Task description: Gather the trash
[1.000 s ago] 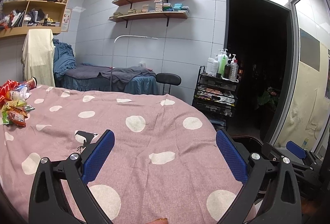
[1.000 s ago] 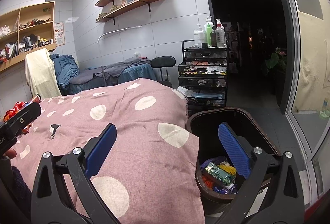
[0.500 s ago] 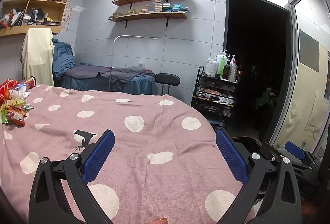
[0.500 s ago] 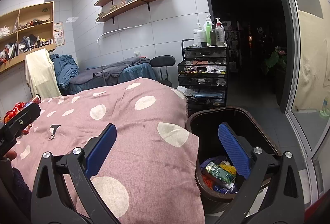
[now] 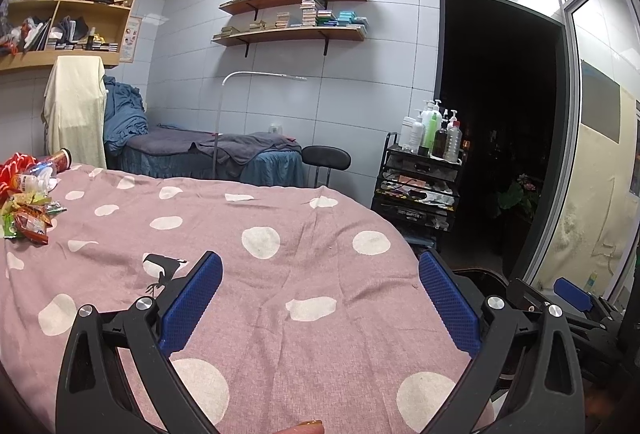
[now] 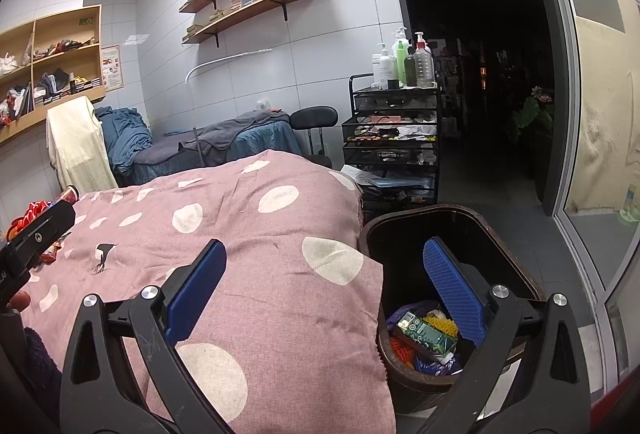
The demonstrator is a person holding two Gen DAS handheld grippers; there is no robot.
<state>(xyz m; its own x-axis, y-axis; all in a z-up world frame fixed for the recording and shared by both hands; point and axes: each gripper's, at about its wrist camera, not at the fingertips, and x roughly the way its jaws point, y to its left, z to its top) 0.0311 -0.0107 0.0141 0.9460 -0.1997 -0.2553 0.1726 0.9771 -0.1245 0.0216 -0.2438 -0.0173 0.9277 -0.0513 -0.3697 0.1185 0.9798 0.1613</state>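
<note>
A heap of snack wrappers and bottles [image 5: 28, 202] lies at the far left of the pink dotted bed [image 5: 280, 294]; it shows partly in the right wrist view [image 6: 36, 212]. A dark trash bin [image 6: 460, 234] stands at the bed's right edge with wrappers inside [image 6: 424, 334]. My left gripper [image 5: 320, 298] is open and empty above the bed. My right gripper [image 6: 324, 286] is open and empty, over the bed edge and the bin. The right gripper also shows in the left wrist view [image 5: 572, 294].
A black trolley with bottles [image 5: 420, 186] and a black stool [image 5: 326, 158] stand beyond the bed. A second bed with blue and grey covers [image 5: 212, 150] is at the back wall. A dark doorway [image 5: 500, 122] and a glass door [image 5: 596, 174] are at the right.
The left wrist view has shifted slightly, with the trash heap a little further left and down. Both grippers stay open and empty. The right wrist view is almost unchanged.
</note>
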